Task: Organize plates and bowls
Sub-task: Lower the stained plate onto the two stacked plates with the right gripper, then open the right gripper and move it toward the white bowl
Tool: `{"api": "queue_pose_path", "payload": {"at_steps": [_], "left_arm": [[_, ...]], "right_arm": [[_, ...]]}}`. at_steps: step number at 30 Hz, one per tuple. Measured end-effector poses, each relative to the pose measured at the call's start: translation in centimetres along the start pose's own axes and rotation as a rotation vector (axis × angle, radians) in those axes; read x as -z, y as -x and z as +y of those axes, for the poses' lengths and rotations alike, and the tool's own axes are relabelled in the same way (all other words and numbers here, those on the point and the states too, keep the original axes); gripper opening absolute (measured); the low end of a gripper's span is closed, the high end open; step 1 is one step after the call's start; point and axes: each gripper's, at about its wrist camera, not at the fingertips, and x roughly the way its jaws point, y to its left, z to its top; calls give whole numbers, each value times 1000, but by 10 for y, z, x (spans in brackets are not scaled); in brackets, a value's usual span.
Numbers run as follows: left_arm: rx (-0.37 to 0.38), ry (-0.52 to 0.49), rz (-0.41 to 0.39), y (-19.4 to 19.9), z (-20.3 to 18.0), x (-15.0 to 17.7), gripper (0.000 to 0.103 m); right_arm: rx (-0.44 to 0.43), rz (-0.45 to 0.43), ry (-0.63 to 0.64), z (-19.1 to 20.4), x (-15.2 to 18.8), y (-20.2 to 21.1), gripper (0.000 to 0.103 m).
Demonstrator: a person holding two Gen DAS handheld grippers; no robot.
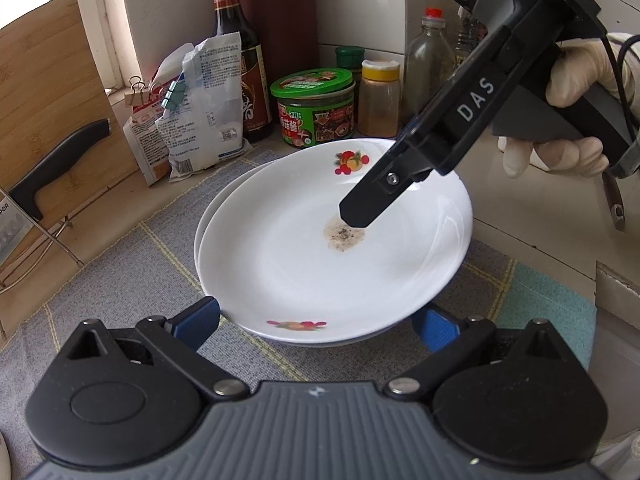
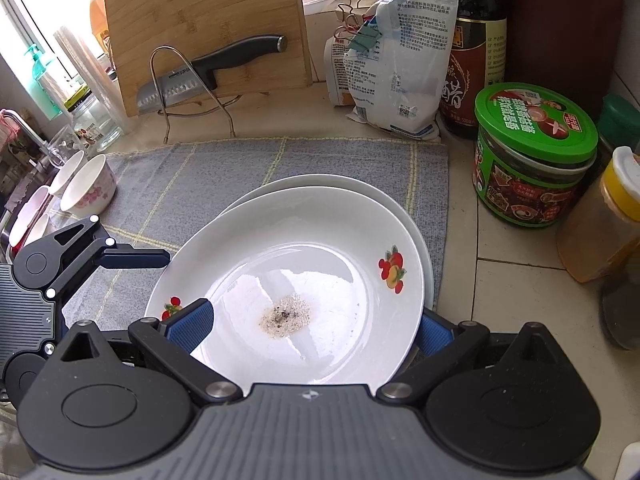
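Two white plates with fruit prints are stacked on a grey checked mat [image 2: 240,160]. The top plate [image 1: 332,248] [image 2: 296,280] sits off-centre on the lower plate [image 2: 360,192] and has a speckled stain [image 2: 286,316] in its middle. My left gripper [image 1: 316,320] is open, with its blue fingertips [image 1: 200,320] on either side of the plate's near rim. My right gripper [image 2: 312,320] [image 1: 380,180] is open too. One of its fingers hovers over the plate near the stain and the other stands outside the rim. Two floral bowls [image 2: 88,192] lie on the mat's left edge.
A green-lidded jar [image 2: 532,152], a yellow-lidded jar [image 2: 600,220], a dark sauce bottle [image 1: 236,52] and clipped packets [image 2: 392,64] crowd the counter behind the plates. A knife [image 2: 224,64] and a wooden board [image 2: 200,20] stand in a wire rack. More dishes [image 2: 28,216] lie far left.
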Motion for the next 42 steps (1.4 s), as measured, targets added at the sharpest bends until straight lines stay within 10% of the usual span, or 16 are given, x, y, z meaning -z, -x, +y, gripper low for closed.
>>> {"api": "queue_pose_path", "payload": {"at_steps": [42], "left_arm": [[-4, 8, -35, 13, 2, 5, 102]], "right_arm": [[133, 55, 39, 20, -1, 2, 103]]}}
